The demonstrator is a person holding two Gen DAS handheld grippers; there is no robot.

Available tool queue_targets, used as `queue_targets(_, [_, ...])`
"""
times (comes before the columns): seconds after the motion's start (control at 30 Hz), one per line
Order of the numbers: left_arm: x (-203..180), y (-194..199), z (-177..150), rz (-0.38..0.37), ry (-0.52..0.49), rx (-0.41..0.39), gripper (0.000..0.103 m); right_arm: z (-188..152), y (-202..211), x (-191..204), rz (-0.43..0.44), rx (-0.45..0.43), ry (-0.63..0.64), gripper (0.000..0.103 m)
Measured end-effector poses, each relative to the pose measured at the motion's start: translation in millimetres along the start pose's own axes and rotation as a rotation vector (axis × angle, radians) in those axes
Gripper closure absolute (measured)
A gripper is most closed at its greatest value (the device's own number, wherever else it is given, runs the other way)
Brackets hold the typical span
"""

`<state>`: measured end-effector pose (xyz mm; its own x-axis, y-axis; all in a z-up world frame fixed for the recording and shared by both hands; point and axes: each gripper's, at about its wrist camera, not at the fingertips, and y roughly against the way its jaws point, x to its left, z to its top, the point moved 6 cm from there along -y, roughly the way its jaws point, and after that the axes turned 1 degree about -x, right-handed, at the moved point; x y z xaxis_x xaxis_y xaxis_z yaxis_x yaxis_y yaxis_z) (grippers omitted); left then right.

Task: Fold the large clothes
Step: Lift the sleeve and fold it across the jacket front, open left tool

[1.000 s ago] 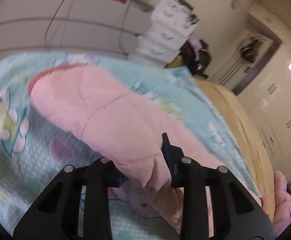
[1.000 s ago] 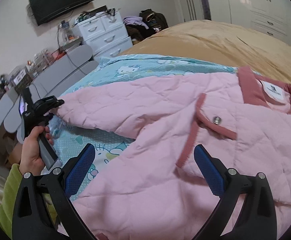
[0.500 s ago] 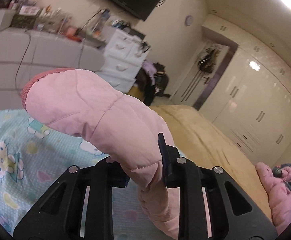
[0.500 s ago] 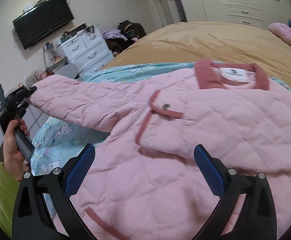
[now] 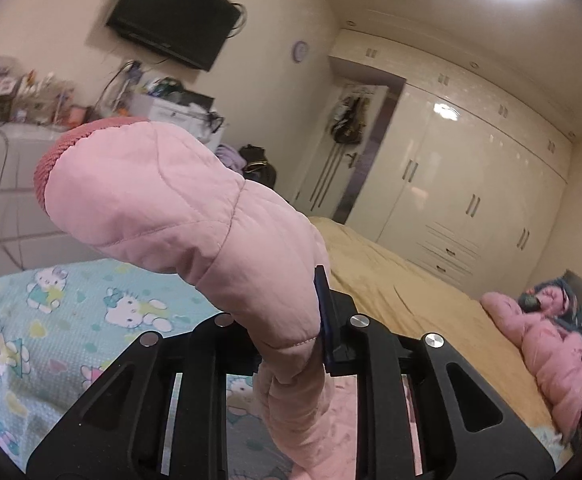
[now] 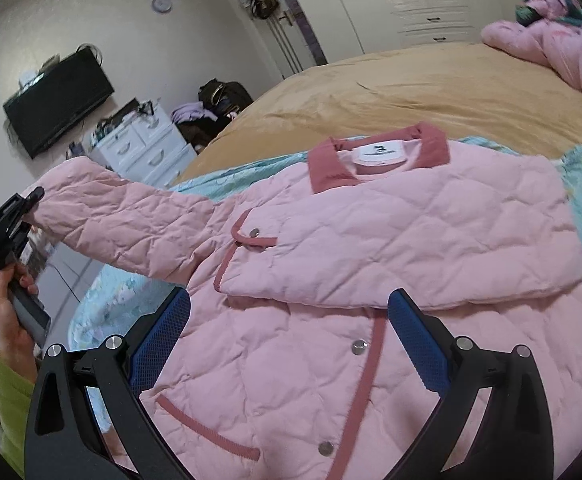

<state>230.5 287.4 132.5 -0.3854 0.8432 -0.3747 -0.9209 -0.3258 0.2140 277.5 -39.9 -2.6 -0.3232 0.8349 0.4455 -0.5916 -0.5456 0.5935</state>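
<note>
Left claw (image 5: 287,344) clamped on sleeve (image 5: 179,216), raised beyond jacket (image 6: 371,280) on bed; right claw (image 6: 287,344) wide, empty, above front. Best carried across chest, laid flat.

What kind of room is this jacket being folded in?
Most likely a home bedroom: a big bed with a tan cover, a wall of white wardrobes, and a wall-mounted TV above cluttered white drawers.
</note>
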Motion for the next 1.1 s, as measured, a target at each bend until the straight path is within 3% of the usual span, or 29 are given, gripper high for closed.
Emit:
queue_targets(0.57, [-117.3,15.9,-34.4,-0.194,-0.154,0.045,0.09,-0.3,44.0,-60.0,-0.013,-0.057,-0.127,0.004])
queue_targets(0.8, [-163.8,11.7,-78.3,-0.293,-0.236,0.119,0.09,3.1,66.5,-87.9,-0.105,-0.128,-0.136,0.004])
queue_targets(1.1, [-212.9,0.9,-156.1,-0.427,-0.327,0.267,0.09,0.4,81.1,-121.7,-0.144,-0.159,-0.186,0.004])
